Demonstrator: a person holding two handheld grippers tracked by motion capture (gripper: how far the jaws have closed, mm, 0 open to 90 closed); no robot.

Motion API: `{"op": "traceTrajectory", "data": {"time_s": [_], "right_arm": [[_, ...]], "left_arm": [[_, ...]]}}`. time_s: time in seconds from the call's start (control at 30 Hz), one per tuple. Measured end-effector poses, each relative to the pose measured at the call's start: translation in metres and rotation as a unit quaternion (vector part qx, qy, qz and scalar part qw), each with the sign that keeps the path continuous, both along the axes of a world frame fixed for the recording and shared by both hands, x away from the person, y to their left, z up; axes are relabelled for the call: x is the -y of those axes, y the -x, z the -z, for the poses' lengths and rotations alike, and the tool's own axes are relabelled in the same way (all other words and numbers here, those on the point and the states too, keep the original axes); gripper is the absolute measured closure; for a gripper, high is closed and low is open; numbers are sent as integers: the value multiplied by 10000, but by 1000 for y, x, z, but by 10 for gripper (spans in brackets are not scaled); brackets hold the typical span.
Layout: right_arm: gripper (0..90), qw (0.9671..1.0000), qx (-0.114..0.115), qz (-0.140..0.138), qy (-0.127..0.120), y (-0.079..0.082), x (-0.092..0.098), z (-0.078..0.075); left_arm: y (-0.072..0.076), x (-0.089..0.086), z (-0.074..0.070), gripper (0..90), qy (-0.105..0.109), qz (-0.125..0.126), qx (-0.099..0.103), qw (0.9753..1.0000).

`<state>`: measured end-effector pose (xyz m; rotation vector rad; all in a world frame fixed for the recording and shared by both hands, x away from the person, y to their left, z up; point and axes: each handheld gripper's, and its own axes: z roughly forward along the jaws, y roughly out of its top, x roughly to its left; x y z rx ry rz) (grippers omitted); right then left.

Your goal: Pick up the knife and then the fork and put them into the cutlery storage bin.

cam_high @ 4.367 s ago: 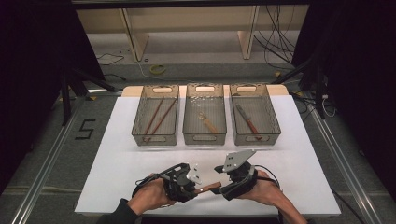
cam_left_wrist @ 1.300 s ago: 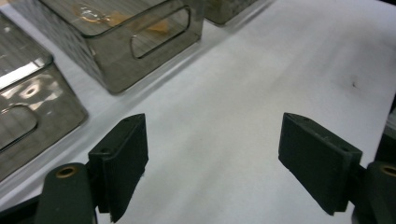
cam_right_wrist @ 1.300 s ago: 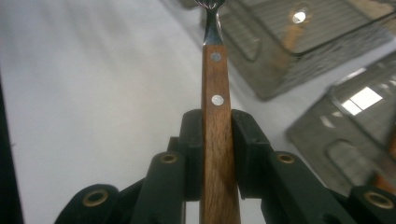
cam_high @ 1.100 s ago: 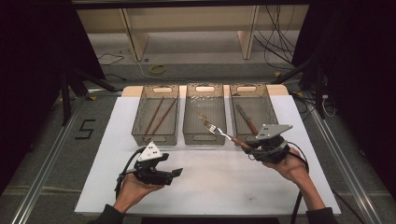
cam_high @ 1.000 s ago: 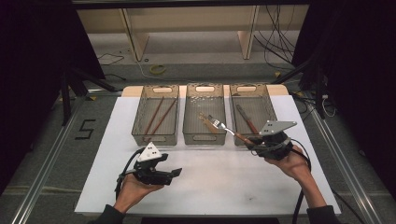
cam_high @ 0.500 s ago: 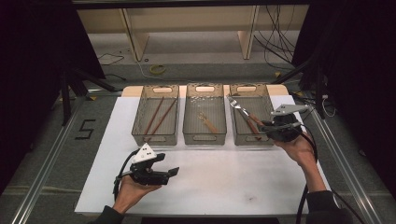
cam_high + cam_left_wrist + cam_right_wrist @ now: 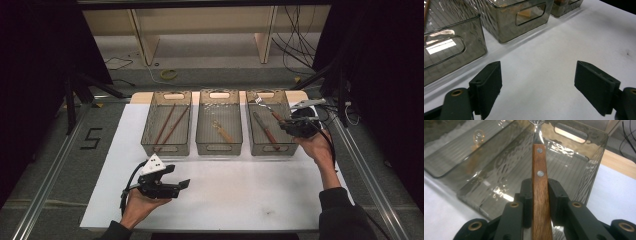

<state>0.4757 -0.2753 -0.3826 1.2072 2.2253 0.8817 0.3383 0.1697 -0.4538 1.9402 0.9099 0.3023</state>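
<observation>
A fork (image 7: pixel 269 110) with a wooden handle (image 7: pixel 539 187) is held over the right-hand clear bin (image 7: pixel 288 145), tines pointing to the far left. My right gripper (image 7: pixel 285 122) is shut on the handle, whose sides are pinched by both pads (image 7: pixel 526 195). The bin's ribbed floor (image 7: pixel 571 172) lies right below the fork. Near the table's front left, my left gripper (image 7: pixel 182 185) hovers low over the white table (image 7: pixel 554 50), open with nothing between its pads (image 7: pixel 487 85).
Three clear bins stand in a row at the back. The left bin (image 7: pixel 150 145) holds thin brown sticks (image 7: pixel 168 125). A wooden-handled utensil (image 7: pixel 223 132) lies in the middle bin (image 7: pixel 200 145), and another utensil (image 7: pixel 265 131) in the right one. Cables lie on the floor beyond.
The two grippers met at the front centre around the fork. Since then the right gripper has carried it back and right over the right bin; the left stayed at the front left, open.
</observation>
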Motion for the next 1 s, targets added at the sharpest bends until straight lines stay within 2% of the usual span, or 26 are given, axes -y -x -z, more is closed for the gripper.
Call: {"op": "traceTrajectory", "data": {"time_s": [0.13,0.43,0.53,0.6,0.63,0.73,0.87,1.0], "right_arm": [[761,9999,-78,123,57,-9,-5,4],[760,9985,-265,378,307,-22,-13,14],[756,9979,-373,431,304,-27,-14,19],[746,9974,-443,478,322,-30,-16,23],[719,9974,-397,508,330,-30,-17,25],[593,9981,-378,488,39,-33,-19,24],[532,9986,-274,455,-67,-30,-19,19],[461,9982,-239,412,-364,-23,-16,13]], "left_arm": [[0,-2,1,211,63,-37,-9,10000],[2,-2,1,206,52,-14,21,10000],[2,-3,1,205,58,-10,36,10000],[2,-3,1,203,51,-21,-1,10000],[2,-3,2,202,24,-18,-8,10000],[1,-2,2,194,0,-21,-35,10000],[2,-3,2,192,36,-39,-18,10000],[1,-5,1,190,60,-52,9,10000]]}}
